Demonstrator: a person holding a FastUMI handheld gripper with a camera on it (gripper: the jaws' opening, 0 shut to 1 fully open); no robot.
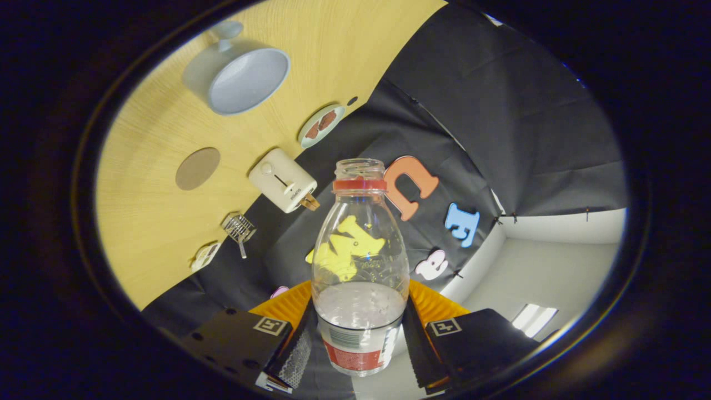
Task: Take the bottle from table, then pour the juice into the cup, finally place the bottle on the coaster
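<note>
Gripper view: gripper [360, 339] clamped on the bottle [360, 266], one finger pressing each side of its lower body; bottle is clear, uncapped, red neck ring; long axis runs along the fingers, open mouth pointing forward away from the camera, base toward it; some clear liquid sits in the lower part near the label. The whole scene is rolled: the wooden table [144, 222] appears tilted beyond and to one side of the bottle; on it, the cup [240, 75], pale blue with a handle, open mouth visible; the round brown coaster [197, 168] lies flat well apart from the cup; a cream toaster [283, 180], small plate [320, 125] and wire basket [239, 228] line the table's edge against the booth wall.
</note>
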